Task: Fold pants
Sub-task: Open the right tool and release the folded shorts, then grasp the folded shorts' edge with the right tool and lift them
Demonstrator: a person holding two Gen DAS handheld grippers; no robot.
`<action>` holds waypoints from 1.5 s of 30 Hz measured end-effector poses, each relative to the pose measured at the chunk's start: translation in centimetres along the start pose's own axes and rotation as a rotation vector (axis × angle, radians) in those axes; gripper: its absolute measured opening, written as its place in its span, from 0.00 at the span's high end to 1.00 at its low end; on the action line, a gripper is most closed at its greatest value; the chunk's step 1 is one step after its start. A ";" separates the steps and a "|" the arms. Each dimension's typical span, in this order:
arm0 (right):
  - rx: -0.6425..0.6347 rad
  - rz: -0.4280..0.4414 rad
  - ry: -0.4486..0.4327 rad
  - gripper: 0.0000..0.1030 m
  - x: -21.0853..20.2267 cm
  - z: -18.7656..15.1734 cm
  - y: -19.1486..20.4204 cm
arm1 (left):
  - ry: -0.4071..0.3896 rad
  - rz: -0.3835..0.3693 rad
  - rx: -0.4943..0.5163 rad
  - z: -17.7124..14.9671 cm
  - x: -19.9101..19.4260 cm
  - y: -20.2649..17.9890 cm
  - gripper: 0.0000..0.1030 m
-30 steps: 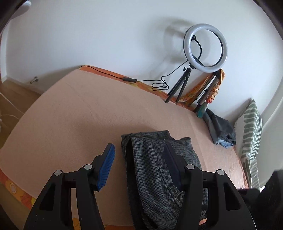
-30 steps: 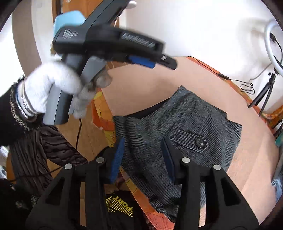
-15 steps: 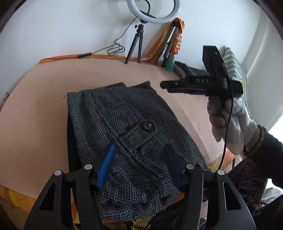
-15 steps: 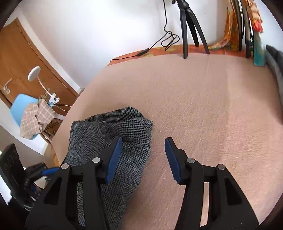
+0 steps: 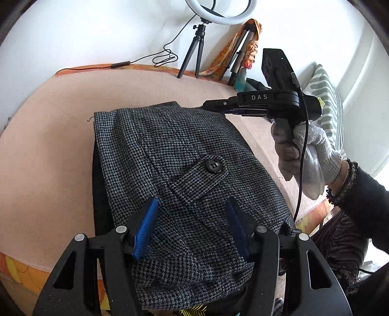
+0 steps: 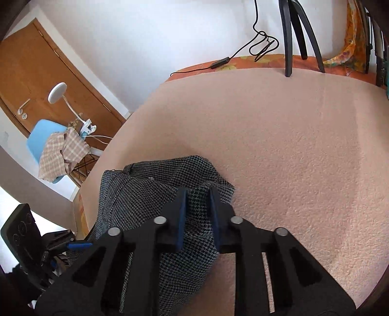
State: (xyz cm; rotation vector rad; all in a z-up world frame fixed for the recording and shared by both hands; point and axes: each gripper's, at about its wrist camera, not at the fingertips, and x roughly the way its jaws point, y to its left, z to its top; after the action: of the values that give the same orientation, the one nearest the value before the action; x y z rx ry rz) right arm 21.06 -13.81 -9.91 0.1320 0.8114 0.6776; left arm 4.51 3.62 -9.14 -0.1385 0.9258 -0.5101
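The pants [image 5: 184, 170] run off the bottom frame edge.

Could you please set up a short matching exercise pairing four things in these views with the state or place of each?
Things:
1. right gripper
2. left gripper
3. pocket button
4. ring light

States:
A. standing on a tripod by the wall
B. open above the fabric
C. fastened on a flap
D. just closed on a fold of the pants

Pairs: 1-D, 2-B, 3-C, 4-A
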 end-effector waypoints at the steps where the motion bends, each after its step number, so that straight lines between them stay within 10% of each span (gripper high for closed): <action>1: -0.019 -0.013 0.002 0.89 0.1 -0.1 0.3 | 0.002 0.000 0.000 0.0 0.0 0.1 0.45; 13: -0.019 -0.135 0.025 0.92 2.4 0.5 -0.5 | 0.016 -0.011 0.016 -1.6 -0.1 0.3 0.45; 26: 0.162 -0.071 -0.079 0.24 -7.4 -2.5 -1.6 | -0.128 -0.063 -0.287 3.6 -3.8 7.2 0.36; 45: 0.321 0.221 0.176 0.15 -5.1 -12.8 0.7 | 0.080 -0.146 -0.438 9.5 5.6 14.3 0.30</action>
State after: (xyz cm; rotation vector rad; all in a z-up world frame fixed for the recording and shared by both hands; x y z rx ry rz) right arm 9.15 -18.17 -15.28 0.4632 1.0830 0.7696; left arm 19.95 12.47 -12.26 -0.5887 1.1021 -0.4430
